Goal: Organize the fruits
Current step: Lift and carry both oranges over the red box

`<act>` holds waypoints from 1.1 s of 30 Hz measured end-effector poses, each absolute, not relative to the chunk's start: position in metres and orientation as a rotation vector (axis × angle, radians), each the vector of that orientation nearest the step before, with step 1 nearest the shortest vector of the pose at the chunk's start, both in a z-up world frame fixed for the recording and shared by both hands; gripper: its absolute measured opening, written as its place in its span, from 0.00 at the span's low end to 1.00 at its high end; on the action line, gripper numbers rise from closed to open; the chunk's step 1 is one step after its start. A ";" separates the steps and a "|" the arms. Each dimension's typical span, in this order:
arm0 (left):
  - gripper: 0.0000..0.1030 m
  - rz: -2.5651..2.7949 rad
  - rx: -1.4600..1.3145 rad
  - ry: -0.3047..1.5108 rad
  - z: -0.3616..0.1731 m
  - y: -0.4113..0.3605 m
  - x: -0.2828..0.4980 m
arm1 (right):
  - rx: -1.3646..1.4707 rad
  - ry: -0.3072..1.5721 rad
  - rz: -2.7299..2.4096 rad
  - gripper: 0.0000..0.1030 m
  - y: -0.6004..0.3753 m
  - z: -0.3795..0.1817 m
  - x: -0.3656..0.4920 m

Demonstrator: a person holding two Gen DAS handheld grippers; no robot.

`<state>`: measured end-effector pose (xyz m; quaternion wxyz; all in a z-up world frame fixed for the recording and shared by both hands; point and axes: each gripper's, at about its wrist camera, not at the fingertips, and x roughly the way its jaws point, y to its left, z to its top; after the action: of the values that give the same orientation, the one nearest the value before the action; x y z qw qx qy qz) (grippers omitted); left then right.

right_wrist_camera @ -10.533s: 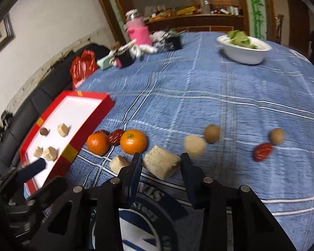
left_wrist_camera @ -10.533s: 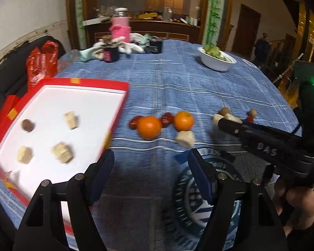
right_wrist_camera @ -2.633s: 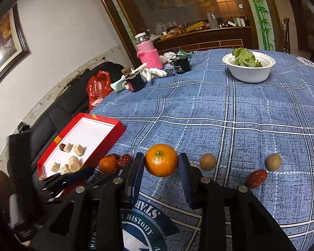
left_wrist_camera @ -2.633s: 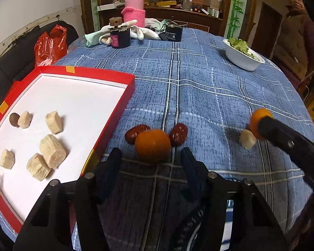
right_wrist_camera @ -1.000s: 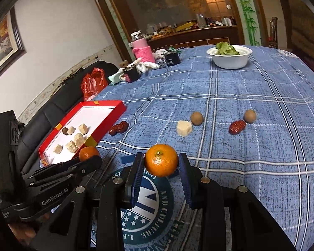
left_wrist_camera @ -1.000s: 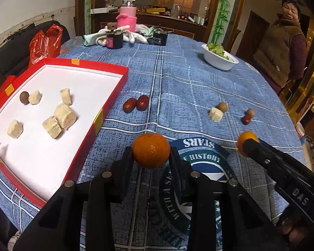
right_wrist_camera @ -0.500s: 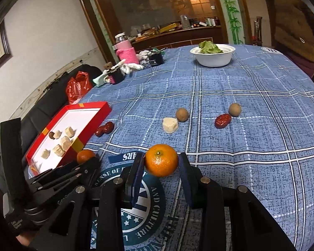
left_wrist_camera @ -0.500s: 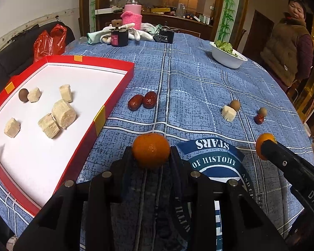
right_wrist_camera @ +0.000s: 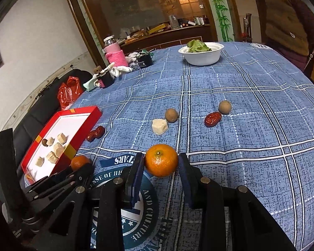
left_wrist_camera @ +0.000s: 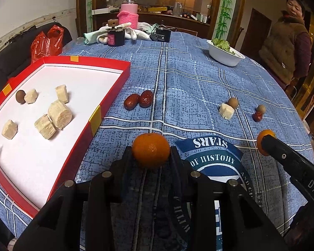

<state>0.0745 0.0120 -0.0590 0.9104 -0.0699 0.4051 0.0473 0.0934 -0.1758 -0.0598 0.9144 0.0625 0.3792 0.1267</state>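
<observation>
Both oranges now lifted off worktop (left_wrist_camera: 198, 79): left tongs (left_wrist_camera: 151, 153) grasp one orange (left_wrist_camera: 150, 150), right tongs (right_wrist_camera: 161, 165) grasp another orange (right_wrist_camera: 161, 163); only left view shows red tray (left_wrist_camera: 106, 104) chunks (left_wrist_camera: 59, 114) clearly.

A blue checked cloth covers the table (right_wrist_camera: 251, 125). At nine o'clock on it lies a red tray (left_wrist_camera: 106, 108); two red dates (left_wrist_camera: 138, 100) sit just beside its right rim. Toward two o'clock lie a pale chunk (right_wrist_camera: 159, 126), two brown round fruits (right_wrist_camera: 171, 115) and another date (right_wrist_camera: 213, 119). A white bowl (right_wrist_camera: 202, 57) stands at twelve.
</observation>
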 end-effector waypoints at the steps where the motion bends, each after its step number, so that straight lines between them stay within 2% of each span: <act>1: 0.31 0.099 -0.141 0.835 -0.059 0.011 0.075 | 0.125 0.783 0.259 0.33 -0.175 -0.060 0.094; 17: 0.31 0.108 -0.135 0.828 -0.059 0.011 0.073 | 0.142 0.807 0.235 0.34 -0.178 -0.064 0.097; 23: 0.31 0.094 -0.162 0.782 -0.037 0.020 0.057 | 0.088 0.791 0.261 0.33 -0.167 -0.061 0.094; 29: 0.31 0.196 -0.222 0.670 0.001 0.072 0.036 | 0.042 0.761 0.387 0.33 -0.130 -0.045 0.095; 33: 0.31 0.343 -0.244 0.644 0.006 0.121 0.039 | -0.004 0.725 0.540 0.33 -0.080 -0.029 0.099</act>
<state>0.0387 0.1206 0.0062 0.9268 -0.1189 0.3143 0.1675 0.0993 -0.0802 -0.0288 0.8996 -0.0018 0.3503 0.2608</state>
